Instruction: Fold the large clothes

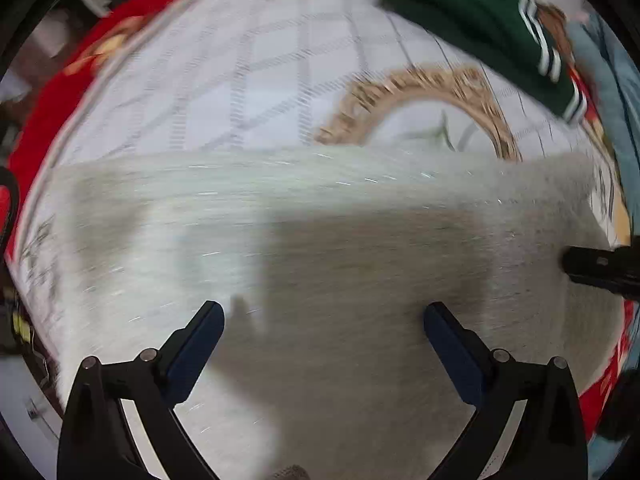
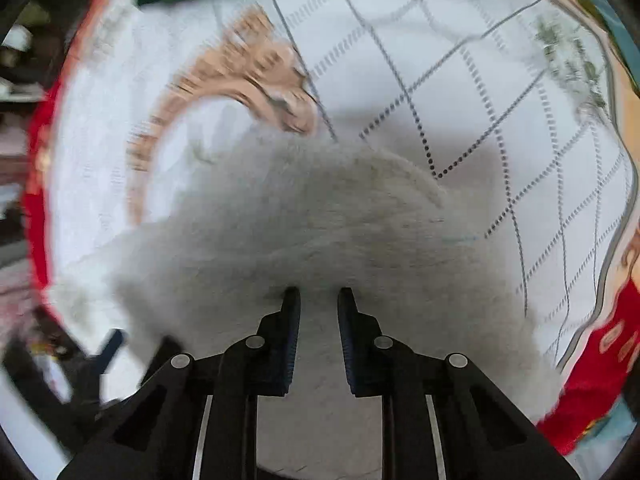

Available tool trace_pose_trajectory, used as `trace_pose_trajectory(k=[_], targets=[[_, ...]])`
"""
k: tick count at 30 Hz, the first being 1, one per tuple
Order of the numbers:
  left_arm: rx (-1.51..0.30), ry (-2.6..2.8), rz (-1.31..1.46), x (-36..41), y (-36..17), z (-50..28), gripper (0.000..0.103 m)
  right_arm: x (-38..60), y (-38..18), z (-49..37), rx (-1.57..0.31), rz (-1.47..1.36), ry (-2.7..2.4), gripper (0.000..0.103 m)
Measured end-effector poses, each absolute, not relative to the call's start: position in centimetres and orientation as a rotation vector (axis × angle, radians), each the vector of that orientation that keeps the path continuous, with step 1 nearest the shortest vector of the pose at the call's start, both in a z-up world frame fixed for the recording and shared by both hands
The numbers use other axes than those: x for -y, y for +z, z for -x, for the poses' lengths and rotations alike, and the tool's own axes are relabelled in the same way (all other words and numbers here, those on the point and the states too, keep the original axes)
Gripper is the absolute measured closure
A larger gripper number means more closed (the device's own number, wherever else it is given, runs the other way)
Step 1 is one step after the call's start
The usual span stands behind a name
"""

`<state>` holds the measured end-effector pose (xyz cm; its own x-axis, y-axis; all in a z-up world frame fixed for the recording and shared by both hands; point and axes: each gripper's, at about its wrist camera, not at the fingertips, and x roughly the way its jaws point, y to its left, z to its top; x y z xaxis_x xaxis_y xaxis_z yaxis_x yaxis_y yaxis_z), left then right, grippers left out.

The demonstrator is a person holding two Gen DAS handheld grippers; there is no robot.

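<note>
Blue-padded fingers (image 1: 200,344) of the left gripper (image 1: 324,316) stand wide apart over a fuzzy off-white garment (image 1: 320,240), probably a fleece or plush sweater, with nothing between them. That garment lies spread on a white quilted bedspread (image 1: 224,72) with a dotted lattice and a gold wreath motif (image 1: 420,88), filling the space ahead of and between both finger pairs.

On the right gripper (image 2: 318,300) the jaws are nearly together, a narrow gap left, tips pressed at the pile; whether cloth is pinched there cannot be told through the blur.

Judging by its look, the garment is soft, limp and light, thick enough to bunch, and not slippery. A hem or side edge, taken shallowly through all layers, seems the best hold.

Beyond the fingertips, far off, lies a dark green garment (image 1: 480,12) with striped cuffs.
</note>
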<state>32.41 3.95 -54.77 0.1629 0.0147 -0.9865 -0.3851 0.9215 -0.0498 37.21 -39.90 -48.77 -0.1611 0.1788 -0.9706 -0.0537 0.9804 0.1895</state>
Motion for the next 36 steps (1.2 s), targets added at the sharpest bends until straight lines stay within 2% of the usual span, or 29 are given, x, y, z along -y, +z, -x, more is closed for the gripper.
trace_pose_trajectory(k=[2,4,10,18,25,36], targets=[[-1.362,0.35,0.323,-5.2,-53.8,-31.4,0.0,39.5,-46.3,-36.2,-1.684,-0.15,0.277,0.081],[-1.357,0.398,0.322,-5.7,-53.8,-30.7,0.0,38.3,-45.9,-35.5,-1.685,-0.16,0.342,0.074],[-1.433,0.428,0.374,-7.2,-58.5,-30.7,0.0,34.3,-54.2,-35.3,-1.765,-0.028,0.305,0.074],[-1.398,0.447,0.316,-5.6,-59.4,-31.3,0.0,33.8,-55.4,-36.8,-1.792,-0.012,0.315,0.074],[-1.391,0.453,0.292,-4.5,-59.4,-31.4,0.0,32.4,-55.4,-37.4,-1.772,0.023,0.307,0.074],[-1.38,0.459,0.305,-3.4,-58.8,-30.1,0.0,34.5,-50.5,-34.2,-1.713,0.019,0.317,0.071]])
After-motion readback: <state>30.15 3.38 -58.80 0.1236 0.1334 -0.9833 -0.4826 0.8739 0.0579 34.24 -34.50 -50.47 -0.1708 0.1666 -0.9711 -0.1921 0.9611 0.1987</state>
